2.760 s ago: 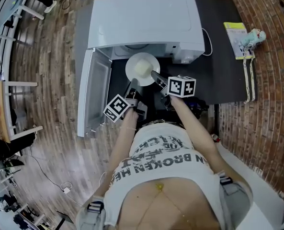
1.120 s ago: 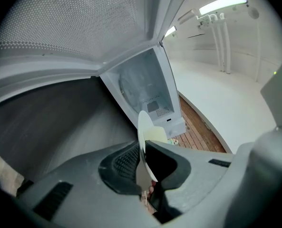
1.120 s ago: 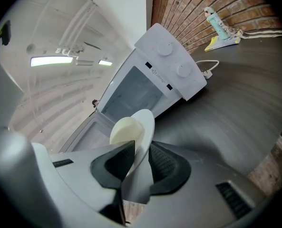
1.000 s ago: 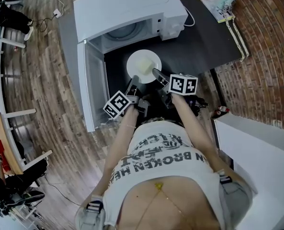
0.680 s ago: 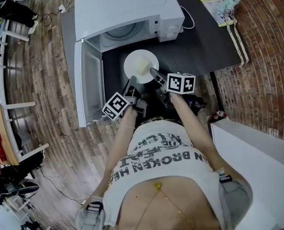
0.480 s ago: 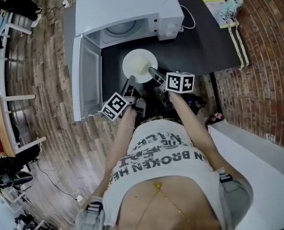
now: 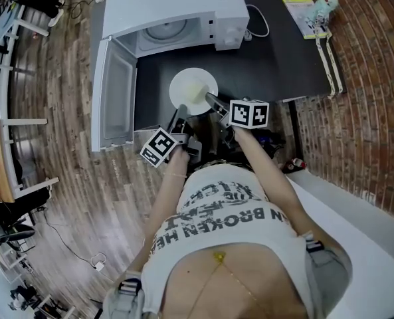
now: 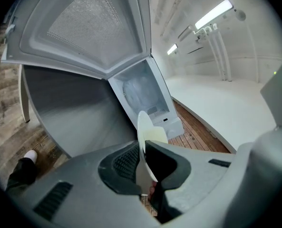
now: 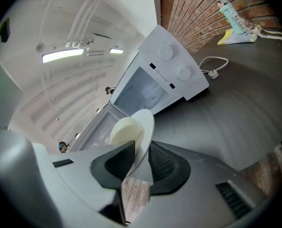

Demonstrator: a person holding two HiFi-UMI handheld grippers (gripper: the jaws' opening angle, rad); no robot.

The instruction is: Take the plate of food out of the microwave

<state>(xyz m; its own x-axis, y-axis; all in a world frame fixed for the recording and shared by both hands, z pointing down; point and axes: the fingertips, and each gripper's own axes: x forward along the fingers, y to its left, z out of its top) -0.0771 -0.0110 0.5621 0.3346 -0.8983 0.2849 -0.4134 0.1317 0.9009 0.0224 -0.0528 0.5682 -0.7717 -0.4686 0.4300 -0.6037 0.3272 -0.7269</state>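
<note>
now the white plate (image 7: 193, 90) with its pale food (image 7: 198, 94) is clear of the open microwave (image 7: 177, 12), over the dark table (image 7: 283, 58), where a moment ago it was at the cavity mouth. the left gripper (image 7: 181, 115) pinches its near-left rim and the right gripper (image 7: 210, 101) its near-right rim. removal looks essentially done.

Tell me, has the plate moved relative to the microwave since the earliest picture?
Yes. The plate has come away from the opening of the microwave toward the person, and is now clear of it over the dark table.
</note>
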